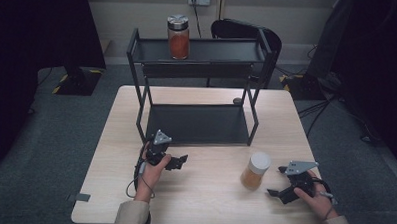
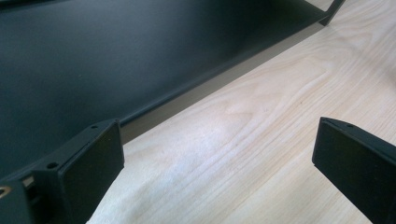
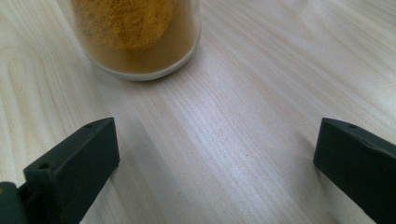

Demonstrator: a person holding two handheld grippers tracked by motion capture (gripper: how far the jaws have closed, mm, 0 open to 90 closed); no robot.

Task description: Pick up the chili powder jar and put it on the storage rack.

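a light wooden table (image 1: 203, 192) carries a black two-level metal rack (image 1: 198, 123) and a white-lidded jar of yellow powder (image 1: 255, 170). a red-filled jar (image 1: 178, 37) stands on the rack's upper shelf.

high view looks down; gripper views skim the table (image 1: 209, 182).

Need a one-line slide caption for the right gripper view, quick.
Right gripper, jaws wide open, faces a jar of yellow-brown powder standing on the wooden table.
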